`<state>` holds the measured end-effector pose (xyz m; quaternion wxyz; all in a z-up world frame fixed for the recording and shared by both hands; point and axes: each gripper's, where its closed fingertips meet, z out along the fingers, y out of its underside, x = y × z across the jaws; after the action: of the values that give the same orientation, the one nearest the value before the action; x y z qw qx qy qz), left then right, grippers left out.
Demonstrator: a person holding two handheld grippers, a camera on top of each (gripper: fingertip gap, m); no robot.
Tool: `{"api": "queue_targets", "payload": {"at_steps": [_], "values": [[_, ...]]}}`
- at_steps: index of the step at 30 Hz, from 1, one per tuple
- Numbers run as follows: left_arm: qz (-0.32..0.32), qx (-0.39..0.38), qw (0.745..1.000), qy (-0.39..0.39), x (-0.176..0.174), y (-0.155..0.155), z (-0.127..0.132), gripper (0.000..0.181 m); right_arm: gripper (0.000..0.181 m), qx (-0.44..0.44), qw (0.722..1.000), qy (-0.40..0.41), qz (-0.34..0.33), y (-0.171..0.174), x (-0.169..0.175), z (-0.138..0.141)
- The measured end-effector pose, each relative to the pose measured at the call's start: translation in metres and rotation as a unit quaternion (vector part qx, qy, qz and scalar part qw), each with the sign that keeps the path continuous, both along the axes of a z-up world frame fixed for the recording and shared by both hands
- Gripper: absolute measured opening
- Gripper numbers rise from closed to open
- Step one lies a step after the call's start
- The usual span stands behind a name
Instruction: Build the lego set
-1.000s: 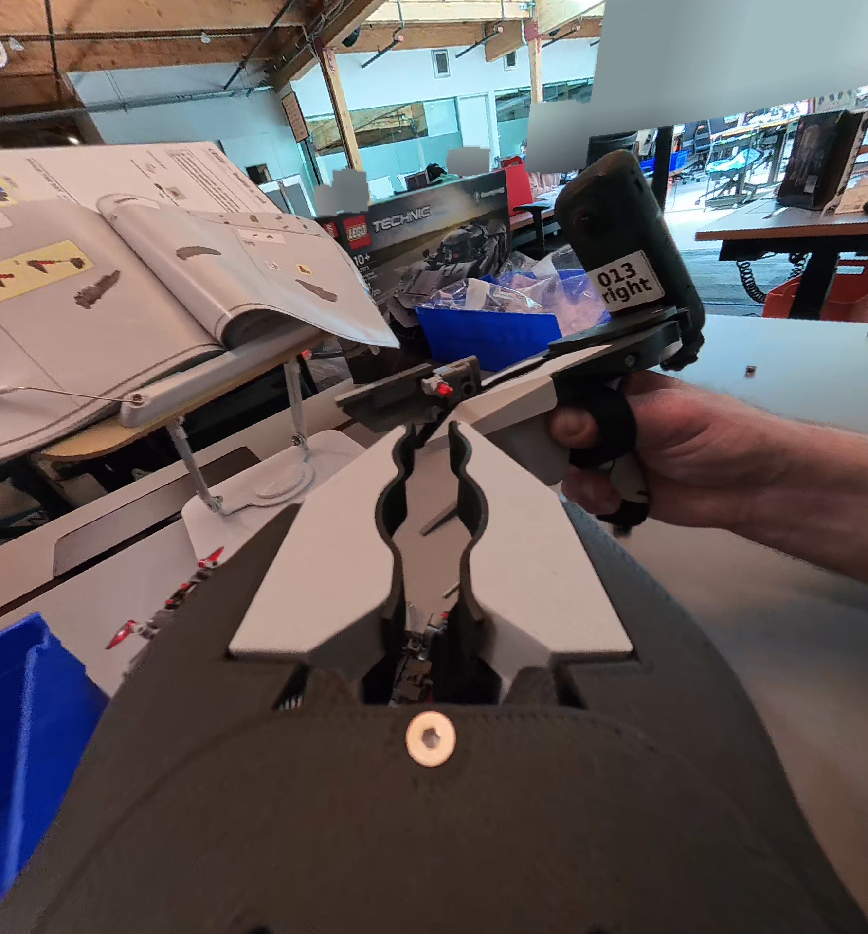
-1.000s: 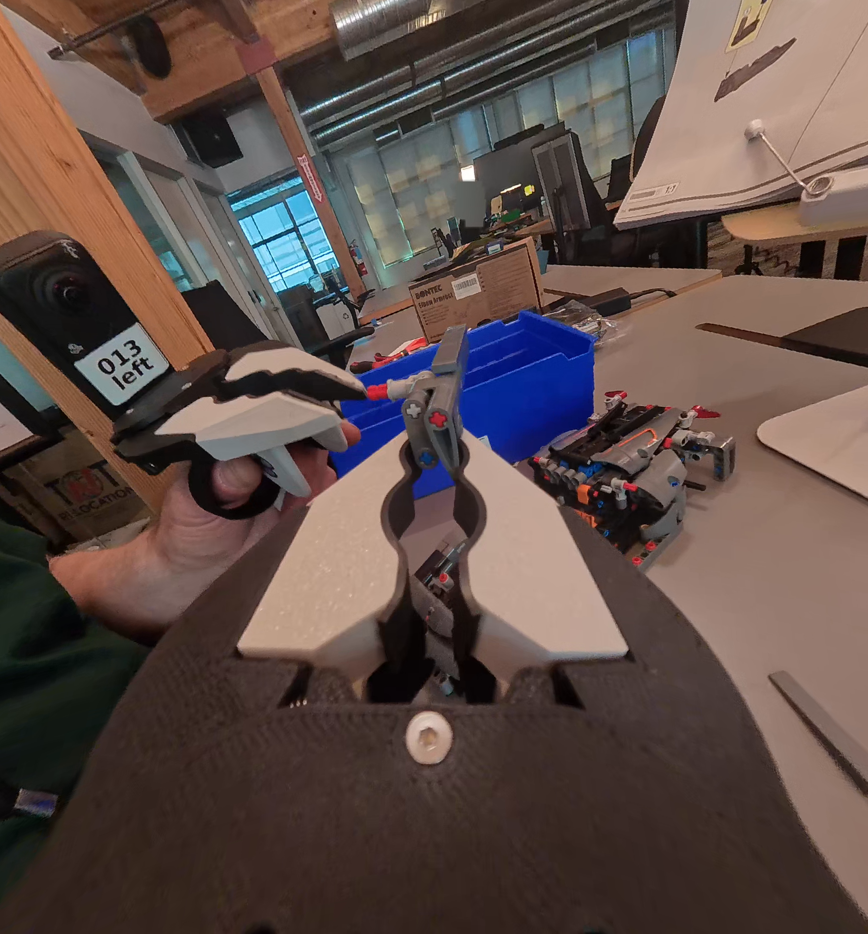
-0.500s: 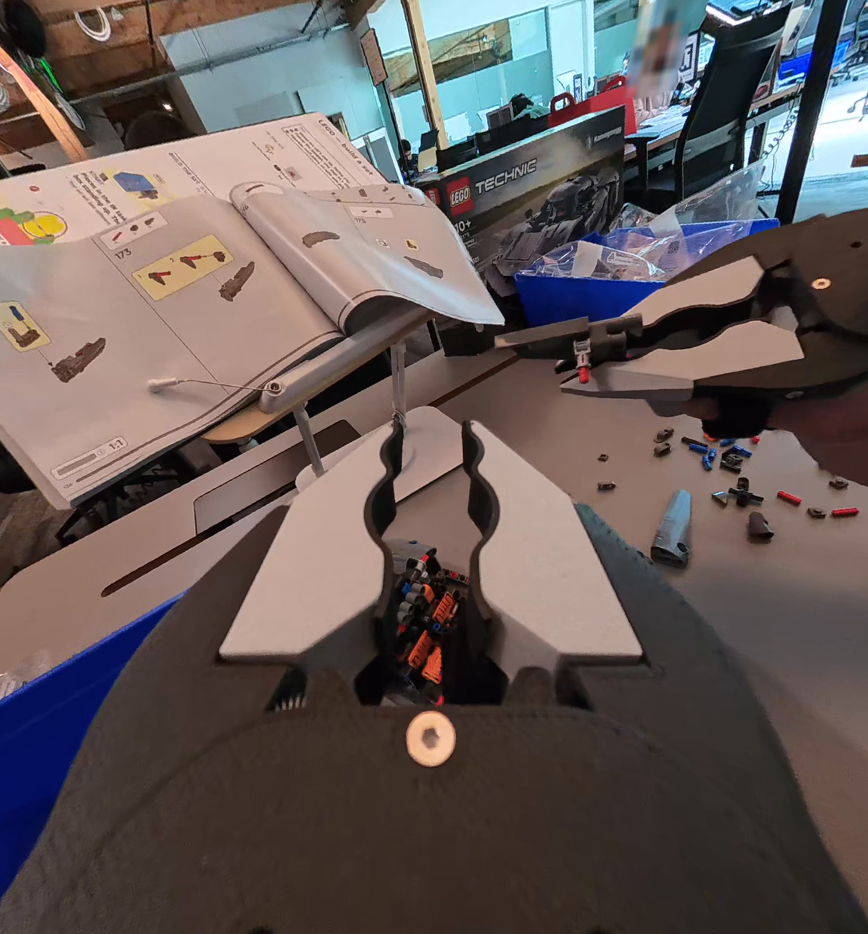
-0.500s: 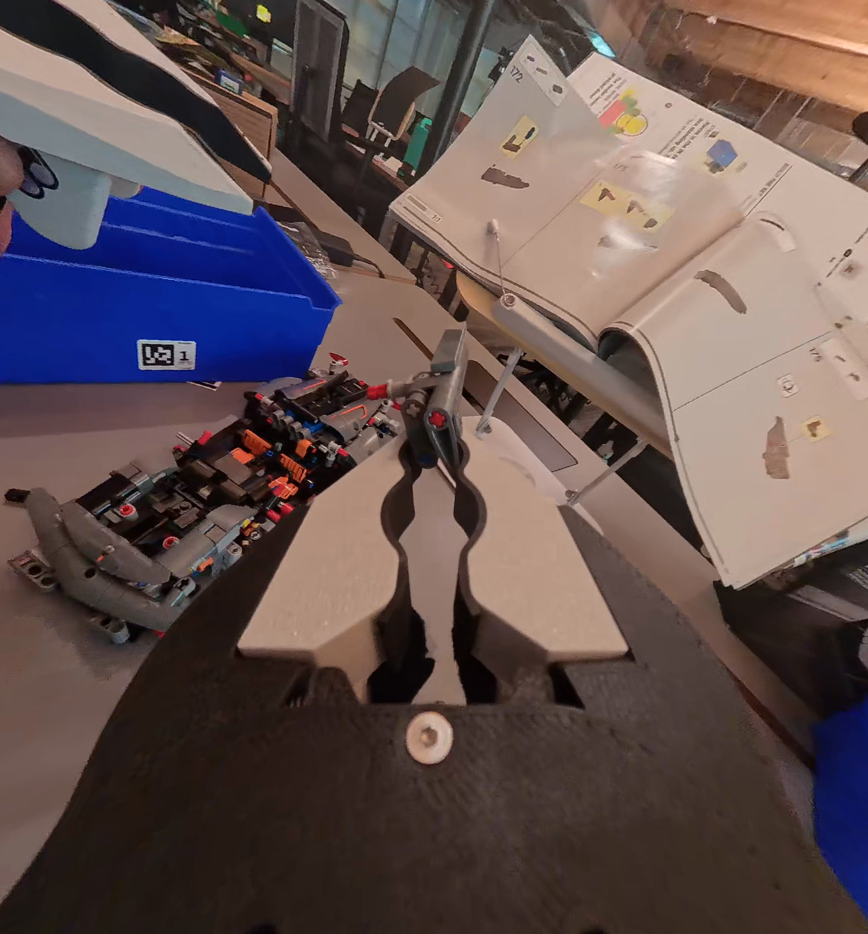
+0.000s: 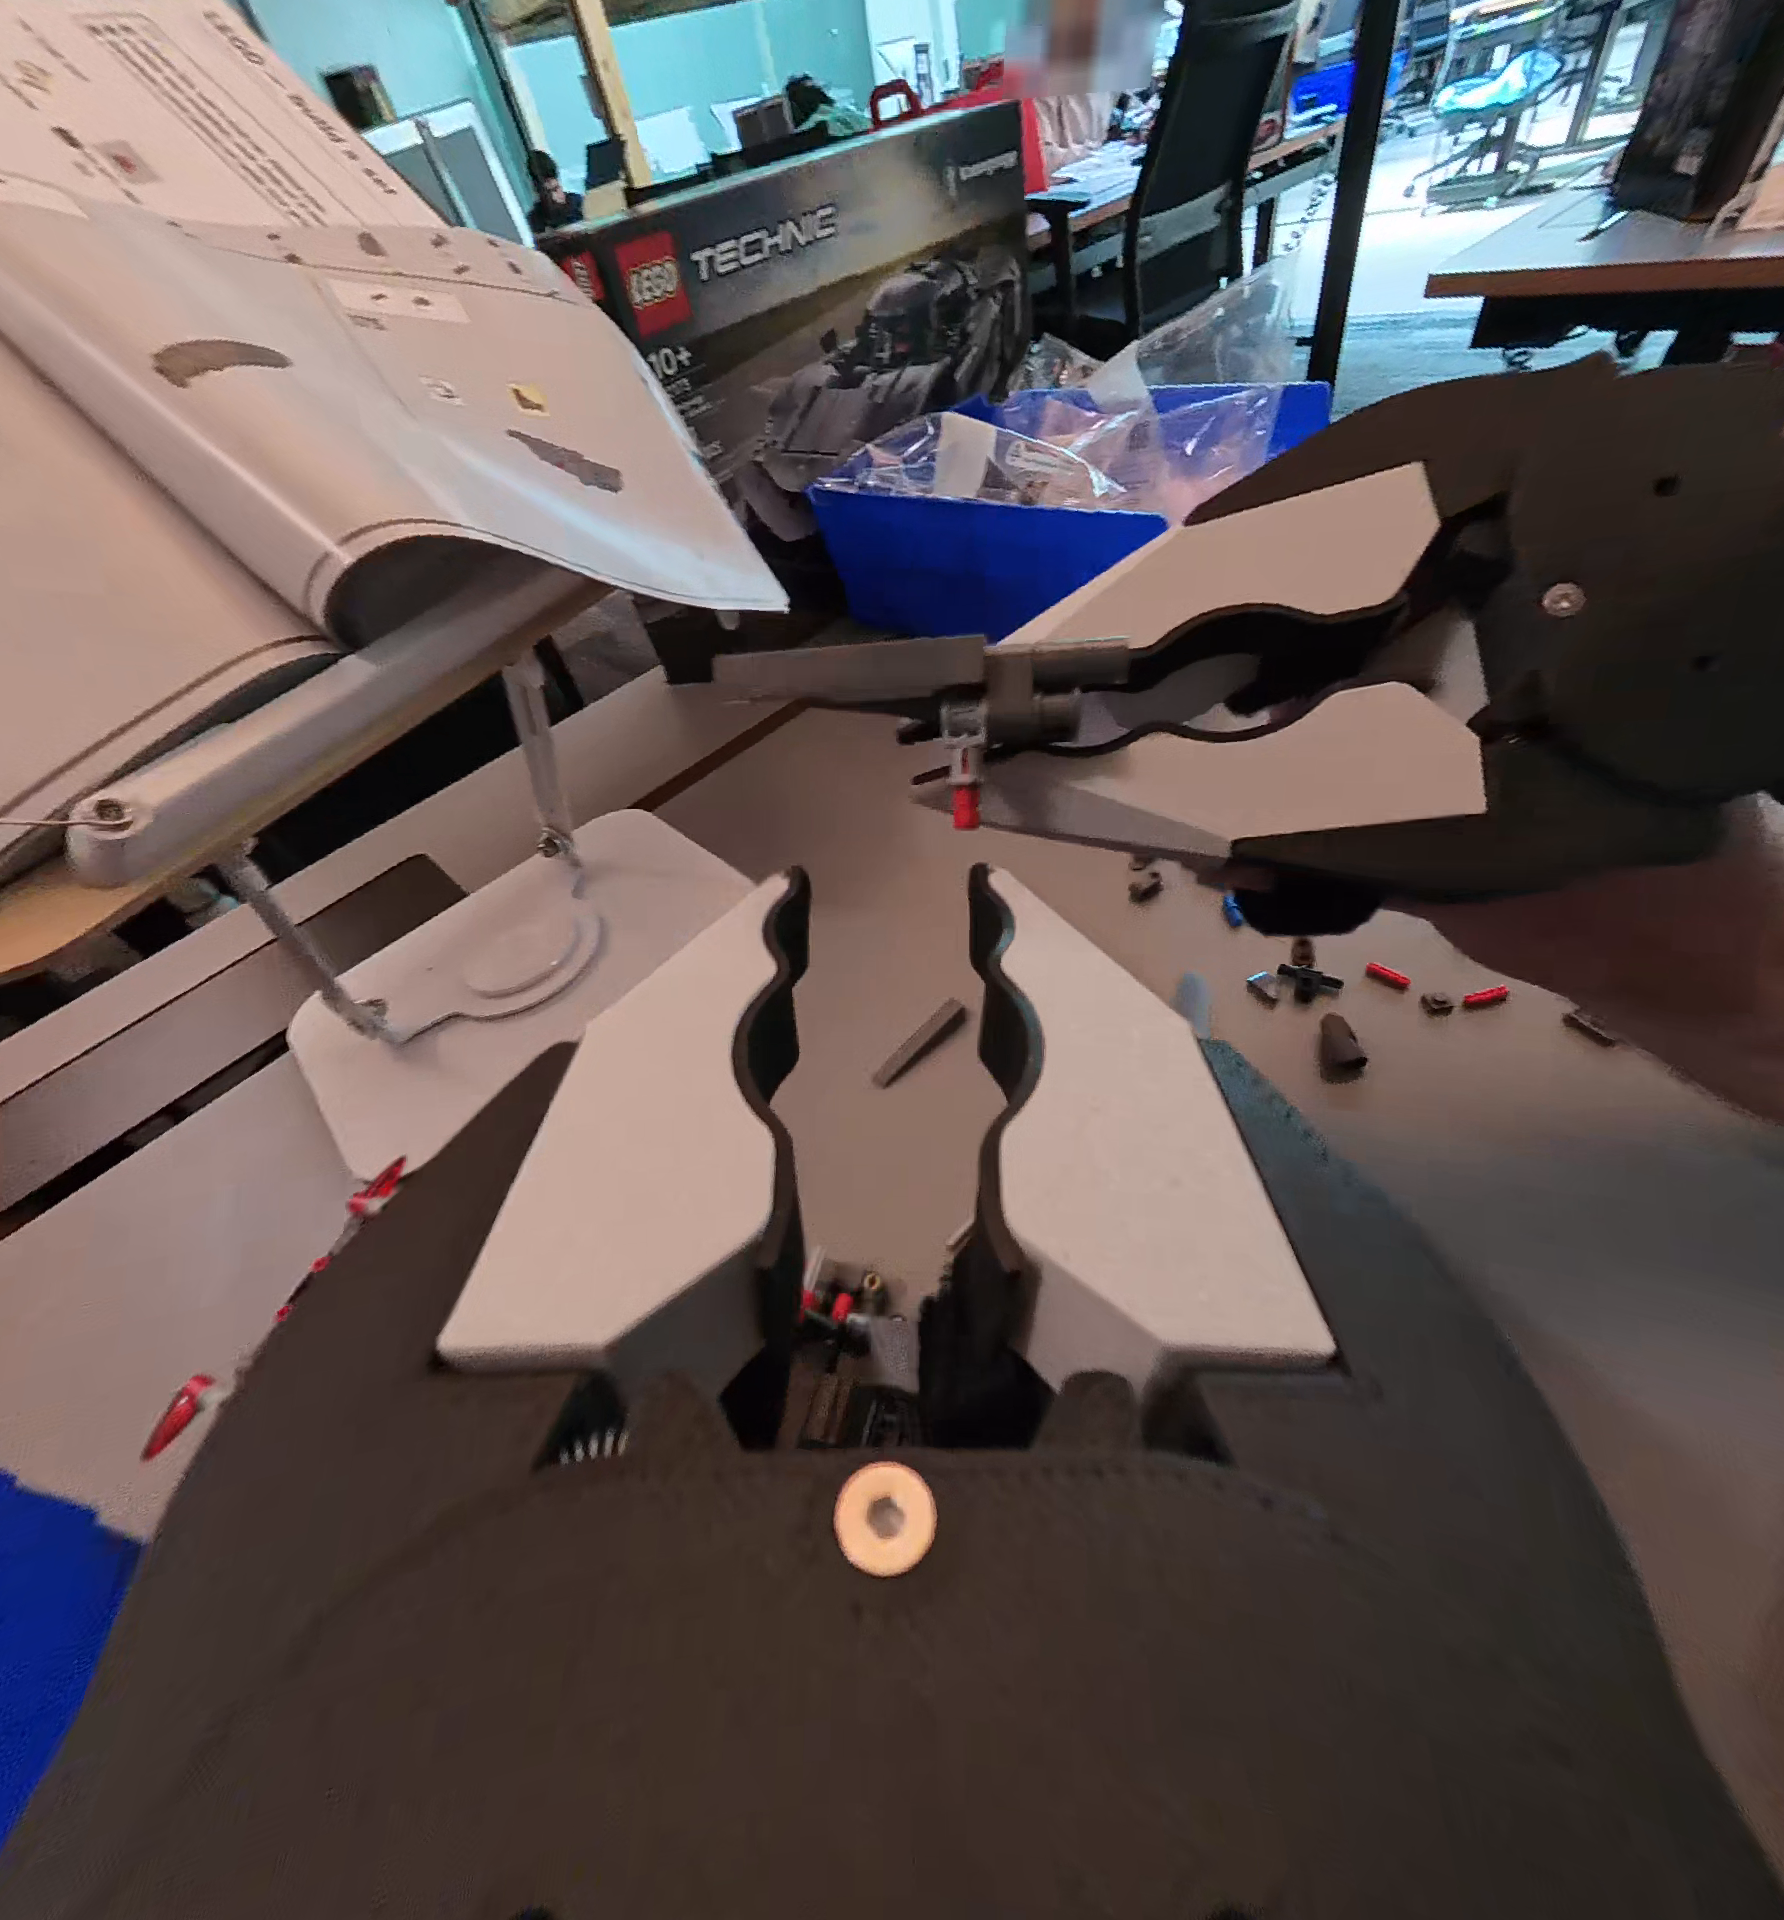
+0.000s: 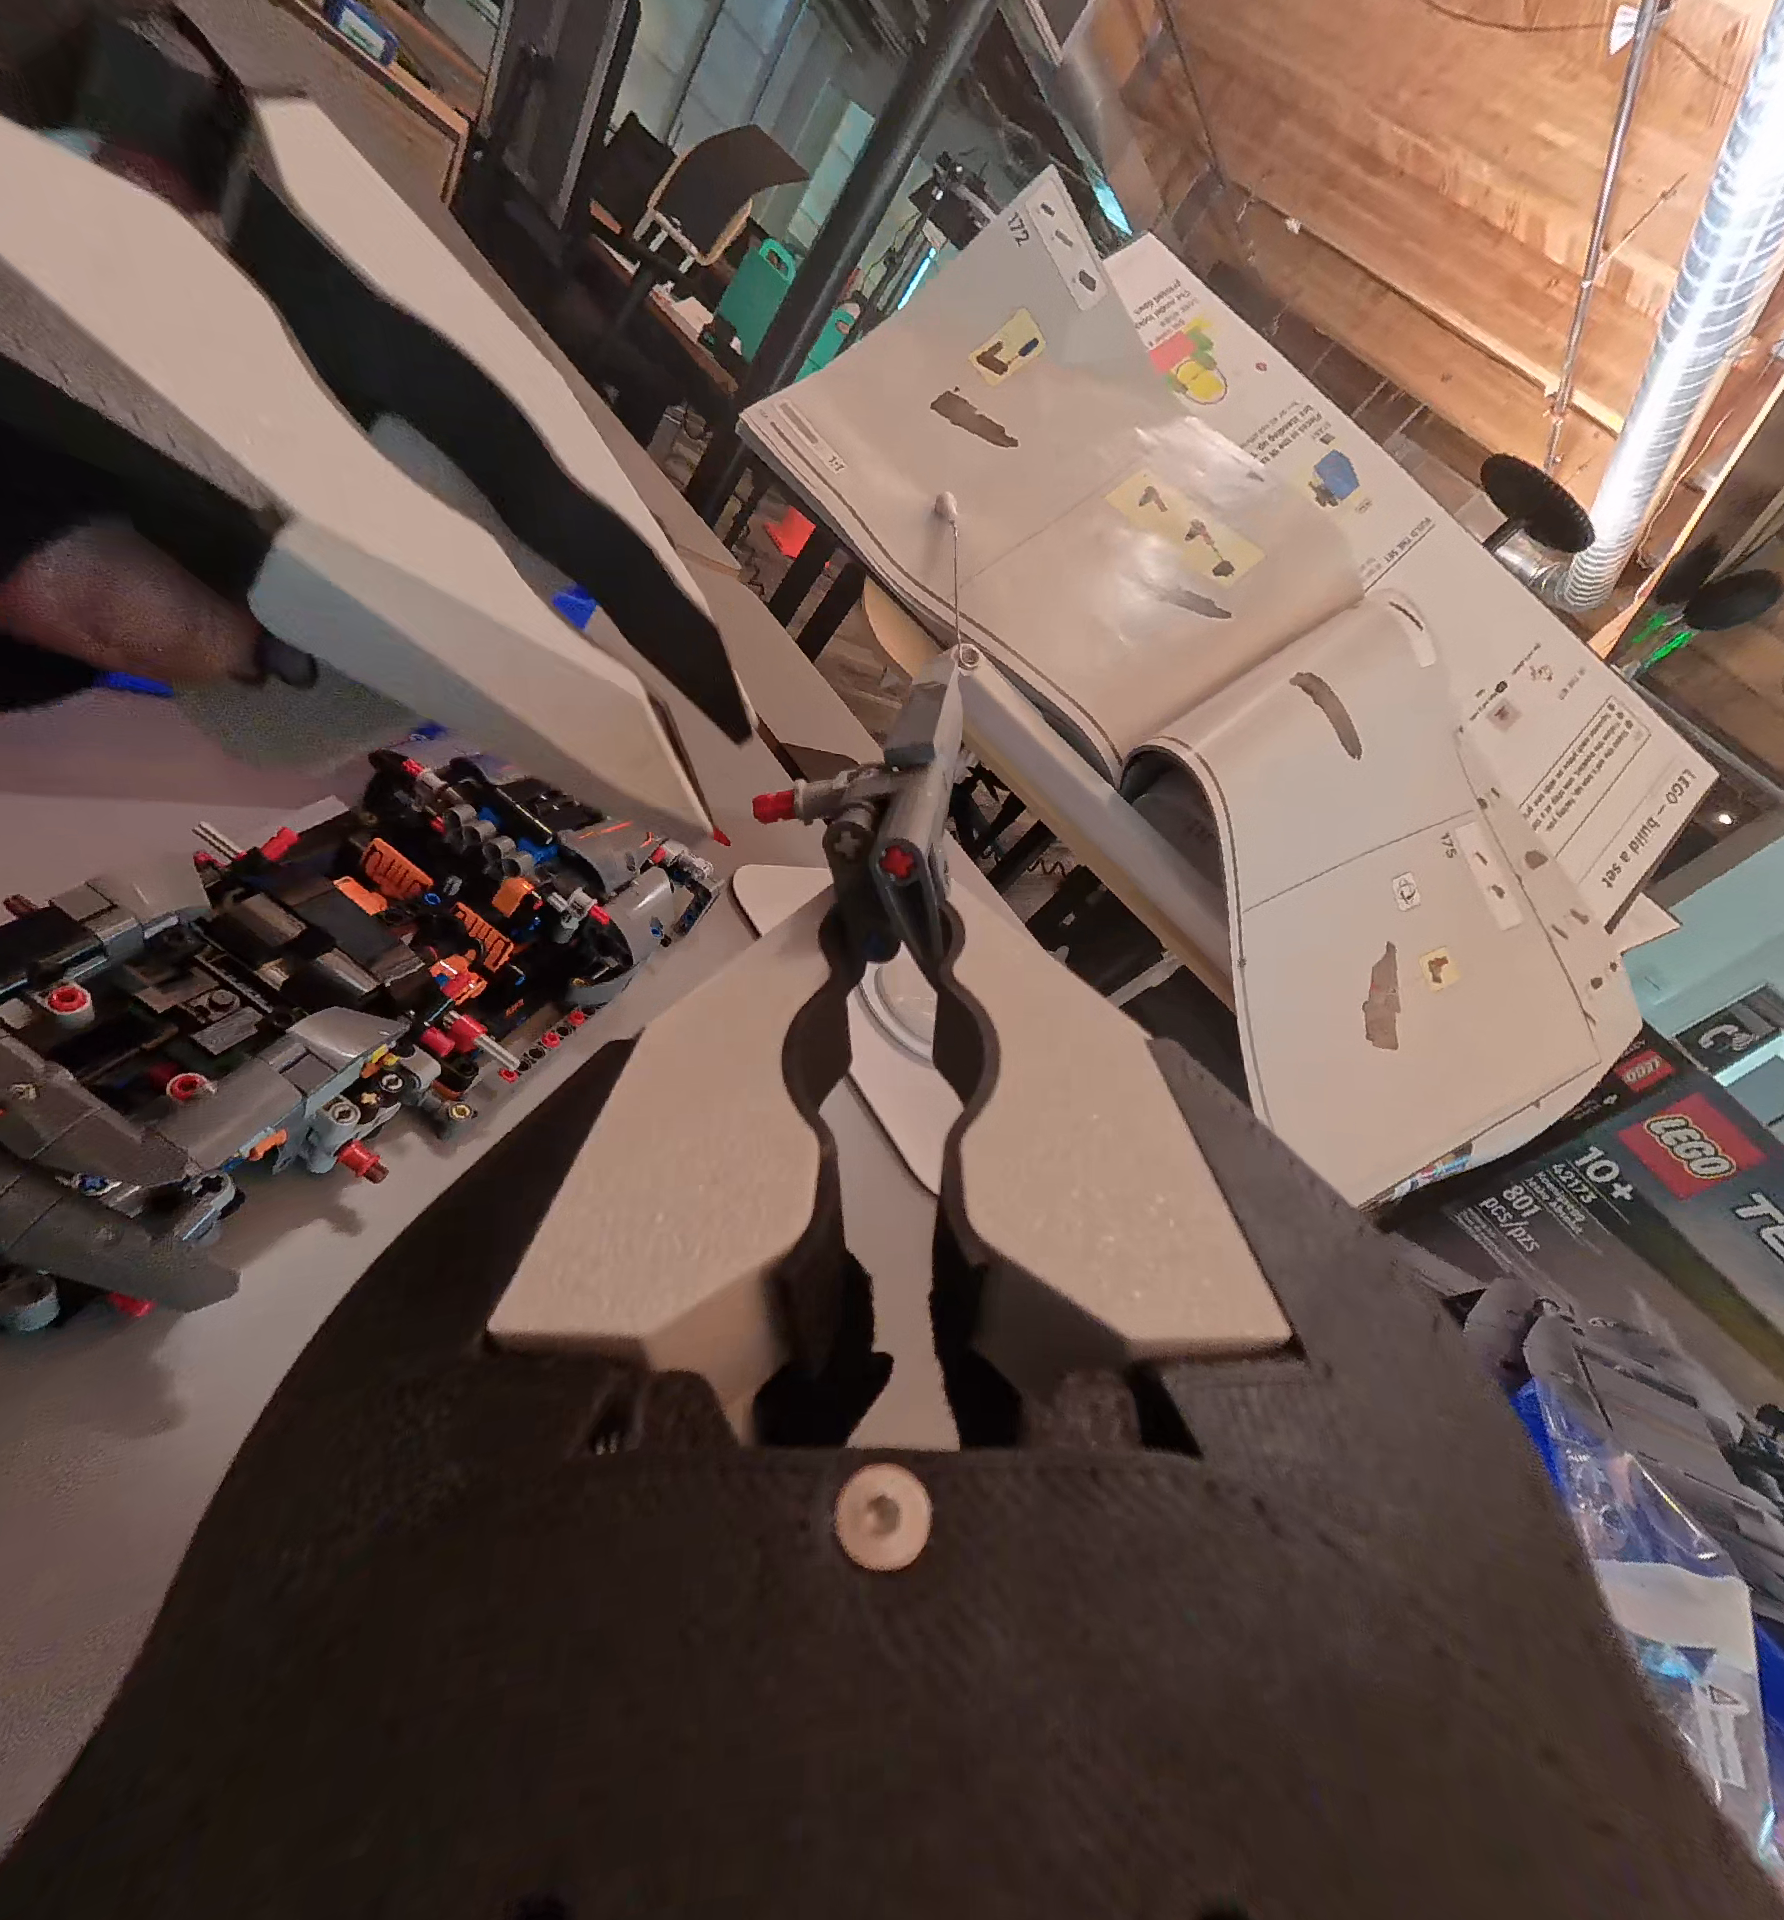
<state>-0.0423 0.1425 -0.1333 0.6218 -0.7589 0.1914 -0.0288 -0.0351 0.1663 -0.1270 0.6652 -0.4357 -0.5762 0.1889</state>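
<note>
At the far left of the right wrist view, the part-built model [image 6: 275, 997] lies flat on the grey table [image 6: 140, 1507], within reach so the next piece can go straight onto it. Your left gripper [image 5: 883, 883] hovers above the table with its fingers apart and nothing between them, probably free to steady the model or take a pin.

Next comes the instruction booklet [image 5: 275, 416], propped open on a tilted stand [image 5: 472, 935] so you can read the step without putting anything down. A loose grey bar [image 5: 919, 1042] lies on the table just beyond your open left fingers.

Further right, your right gripper [image 6: 888, 925] is clamped on a small grey subassembly [image 6: 898, 821]. It is a long tapered panel with a cross connector and a red pin sticking out sideways, held in mid-air, likely so the pin end stays exposed for mating.

Behind it, the set's box [image 5: 815, 301] stands upright, and a blue bin [image 5: 971, 556] in front holds clear plastic bags [image 5: 1023, 457]; what is in the bags is too unclear to tell. At the right, small loose pieces [image 5: 1376, 987] lie scattered on the table under your right hand [image 5: 1646, 956].
</note>
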Motion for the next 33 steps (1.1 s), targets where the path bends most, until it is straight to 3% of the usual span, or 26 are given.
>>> {"api": "queue_targets", "payload": {"at_steps": [7, 22, 24, 33], "values": [[-0.048, 0.012, 0.999, -0.021, 0.018, 0.0, 0.006, 0.005, 0.007, 0.01, 1.0, -0.005, 0.017, -0.01, -0.005, -0.003], [-0.012, -0.005, 1.0, 0.01, 0.004, -0.001, 0.0, 0.004, 0.022, -0.024, 0.998, 0.01, 0.058, -0.013, -0.003, -0.004], [-0.01, -0.01, 1.0, 0.019, 0.004, 0.001, -0.002, 0.004, 0.013, -0.022, 0.997, 0.003, 0.068, -0.016, -0.004, -0.006], [-0.011, -0.011, 1.0, 0.016, 0.004, 0.004, -0.003, 0.004, 0.011, -0.027, 0.997, -0.002, 0.066, -0.014, -0.003, -0.009]]}}
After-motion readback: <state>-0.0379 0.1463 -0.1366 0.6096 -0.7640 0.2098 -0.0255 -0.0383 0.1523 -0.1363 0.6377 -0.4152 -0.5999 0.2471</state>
